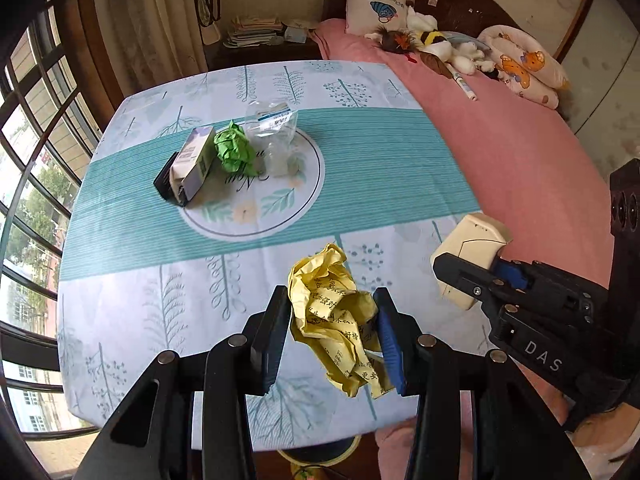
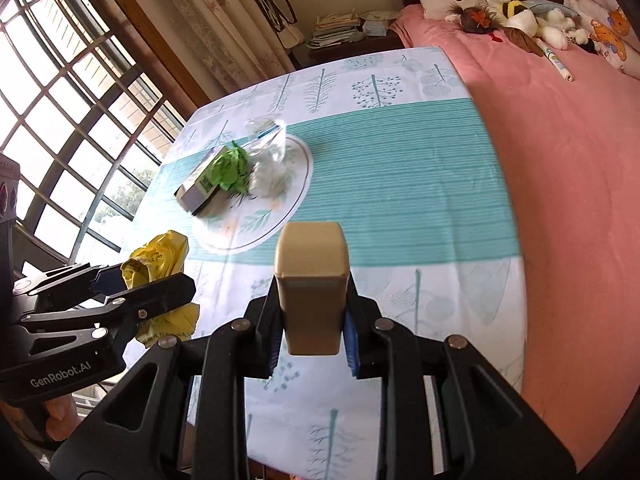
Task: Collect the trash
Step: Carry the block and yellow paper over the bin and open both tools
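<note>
My left gripper (image 1: 334, 332) is shut on a crumpled yellow paper (image 1: 340, 320) printed with dark characters, held above the near edge of the table (image 1: 360, 152). In the right wrist view that yellow paper (image 2: 160, 256) shows at the left, in the left gripper (image 2: 148, 280). My right gripper (image 2: 312, 316) is shut on a small beige box (image 2: 312, 280), also seen at the right of the left wrist view as a cream box (image 1: 472, 252) in the right gripper (image 1: 476, 276). On the table lie a crumpled green paper (image 1: 234, 148), a carton (image 1: 196, 164) and a clear plastic bag (image 1: 272, 124).
The table wears a teal and white leaf-print cloth. A pink bed (image 1: 520, 168) with plush toys (image 1: 448, 46) and a pillow (image 1: 378, 6) lies to the right. Barred windows (image 1: 36, 160) stand at the left, curtains and stacked papers (image 1: 256, 30) behind.
</note>
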`<state>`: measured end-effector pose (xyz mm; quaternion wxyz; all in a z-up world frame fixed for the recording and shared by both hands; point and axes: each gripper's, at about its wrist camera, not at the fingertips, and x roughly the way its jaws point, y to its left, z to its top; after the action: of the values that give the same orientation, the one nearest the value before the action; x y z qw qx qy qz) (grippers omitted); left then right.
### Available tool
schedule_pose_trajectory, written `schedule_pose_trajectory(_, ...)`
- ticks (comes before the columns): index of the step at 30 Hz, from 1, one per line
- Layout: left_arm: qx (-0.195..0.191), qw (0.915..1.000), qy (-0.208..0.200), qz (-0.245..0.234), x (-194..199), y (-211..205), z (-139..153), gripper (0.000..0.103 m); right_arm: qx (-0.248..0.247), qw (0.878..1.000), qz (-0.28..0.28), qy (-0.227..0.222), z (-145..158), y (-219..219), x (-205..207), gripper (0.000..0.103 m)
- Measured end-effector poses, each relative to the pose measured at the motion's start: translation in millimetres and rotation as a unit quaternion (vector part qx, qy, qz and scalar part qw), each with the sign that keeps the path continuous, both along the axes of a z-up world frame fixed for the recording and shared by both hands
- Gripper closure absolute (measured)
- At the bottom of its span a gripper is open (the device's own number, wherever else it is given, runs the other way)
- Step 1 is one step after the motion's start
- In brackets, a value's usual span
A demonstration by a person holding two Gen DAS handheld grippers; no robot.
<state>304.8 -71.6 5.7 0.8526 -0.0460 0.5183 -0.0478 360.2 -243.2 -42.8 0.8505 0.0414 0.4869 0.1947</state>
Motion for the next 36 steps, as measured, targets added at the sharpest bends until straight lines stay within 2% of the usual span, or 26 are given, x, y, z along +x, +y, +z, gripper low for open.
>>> schedule_pose_trajectory(4,-0.005,0.9998,-0.007,-0.016,-75,27,0,0.061,-0.006,1.0,-0.004,-0.006,5,29,-73,0.081)
schedule_pose_trajectory(11,-0.005,0.9995,-0.002,-0.032,-174,63,-11,0.061,-0.018,1.0,-0.006,0.008,-3,78,-192,0.081)
schedule_pose_trajectory(16,-0.007,0.999,0.022,-0.038,-214,72,-27,0.061,-0.032,0.999,-0.003,0.034,-23,96,-254,0.081)
schedule_pose_trajectory(22,-0.011,0.9976,0.055,-0.04,-237,64,-58,0.061,-0.053,0.995,0.007,0.081,-55,101,-293,0.081)
schedule_pose_trajectory(25,0.002,0.9969,0.067,-0.04,-243,54,-85,0.06,-0.063,0.993,0.008,0.103,-76,97,-305,0.081)
schedule_pose_trajectory(28,0.009,0.9955,0.087,-0.036,-244,43,-125,0.06,-0.066,0.989,0.001,0.13,-107,85,-312,0.081)
schedule_pose_trajectory(32,-0.006,0.9913,0.13,-0.017,-244,36,-196,0.06,-0.066,0.984,-0.019,0.165,-169,64,-313,0.081)
schedule_pose_trajectory(36,-0.003,0.9876,0.157,-0.004,-241,30,-269,0.059,-0.063,0.977,-0.039,0.199,-243,44,-312,0.081)
